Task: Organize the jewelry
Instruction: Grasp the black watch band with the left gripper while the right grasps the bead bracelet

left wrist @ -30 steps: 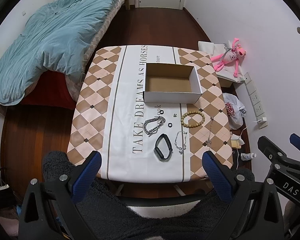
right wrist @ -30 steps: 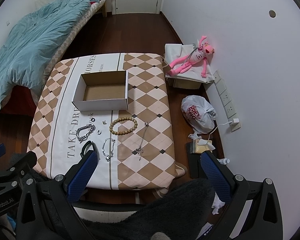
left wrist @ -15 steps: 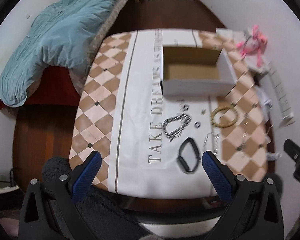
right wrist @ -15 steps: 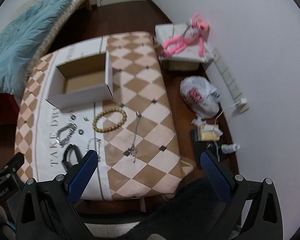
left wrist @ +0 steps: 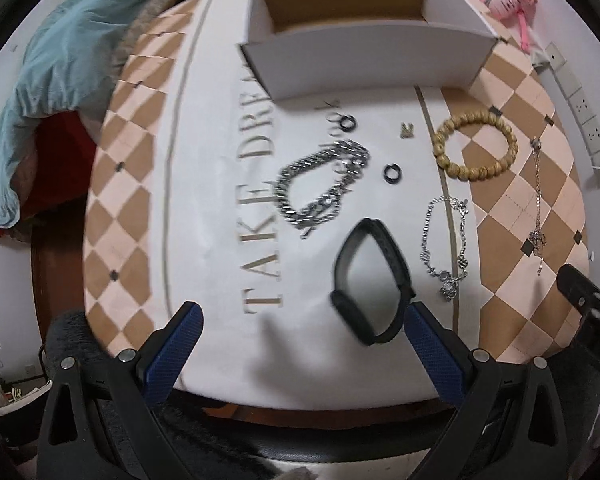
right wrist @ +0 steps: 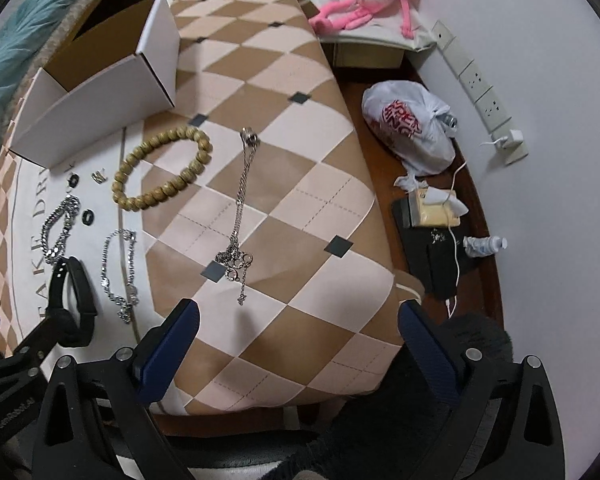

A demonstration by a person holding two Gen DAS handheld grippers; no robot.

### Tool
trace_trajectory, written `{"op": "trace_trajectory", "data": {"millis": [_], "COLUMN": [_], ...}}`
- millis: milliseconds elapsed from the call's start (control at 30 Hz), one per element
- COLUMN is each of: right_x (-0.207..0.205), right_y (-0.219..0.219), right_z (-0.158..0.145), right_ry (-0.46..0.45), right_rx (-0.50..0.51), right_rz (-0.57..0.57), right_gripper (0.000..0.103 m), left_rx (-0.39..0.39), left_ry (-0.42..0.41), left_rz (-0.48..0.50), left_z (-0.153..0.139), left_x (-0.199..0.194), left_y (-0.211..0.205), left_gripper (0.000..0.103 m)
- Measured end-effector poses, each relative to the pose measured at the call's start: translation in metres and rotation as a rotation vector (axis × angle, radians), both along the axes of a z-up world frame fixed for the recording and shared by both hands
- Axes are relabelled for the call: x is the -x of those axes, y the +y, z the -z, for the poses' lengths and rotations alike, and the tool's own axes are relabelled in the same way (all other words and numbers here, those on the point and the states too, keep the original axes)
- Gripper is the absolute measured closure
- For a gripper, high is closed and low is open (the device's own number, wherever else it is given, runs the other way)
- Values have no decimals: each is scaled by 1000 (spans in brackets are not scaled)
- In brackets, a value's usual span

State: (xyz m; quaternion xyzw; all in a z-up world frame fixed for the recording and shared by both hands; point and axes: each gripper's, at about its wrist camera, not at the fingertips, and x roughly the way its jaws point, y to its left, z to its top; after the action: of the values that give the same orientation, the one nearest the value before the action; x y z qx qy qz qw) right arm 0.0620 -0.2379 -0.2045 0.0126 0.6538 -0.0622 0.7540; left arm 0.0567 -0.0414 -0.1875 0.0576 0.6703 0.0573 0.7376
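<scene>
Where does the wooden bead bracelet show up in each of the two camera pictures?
Left wrist view: the bead bracelet lies right of centre, on the checkered strip below the box's right end.
Right wrist view: the bead bracelet lies left of centre, just right of the box.
Shared landmark: the white box, which sits beyond the bracelet in both views.
</scene>
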Motion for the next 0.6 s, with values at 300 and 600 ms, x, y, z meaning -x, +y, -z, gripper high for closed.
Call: {"op": "trace_trajectory", "data": {"millis": [300, 600], "right_x": [0, -3], "right_y": [-5, -11], "right_z": [14, 17], "right_ry": [23, 19], "right_rx": [-19, -51], "right_rz": [15, 21], "right_gripper": [3, 3], "left_rx": [42, 126], "left_ry": [57, 34], "left_rz": [21, 27], "left_z": [28, 33], "left_x": [-8, -17], "left_y": [-14, -16], "left_gripper": [2, 57]}}
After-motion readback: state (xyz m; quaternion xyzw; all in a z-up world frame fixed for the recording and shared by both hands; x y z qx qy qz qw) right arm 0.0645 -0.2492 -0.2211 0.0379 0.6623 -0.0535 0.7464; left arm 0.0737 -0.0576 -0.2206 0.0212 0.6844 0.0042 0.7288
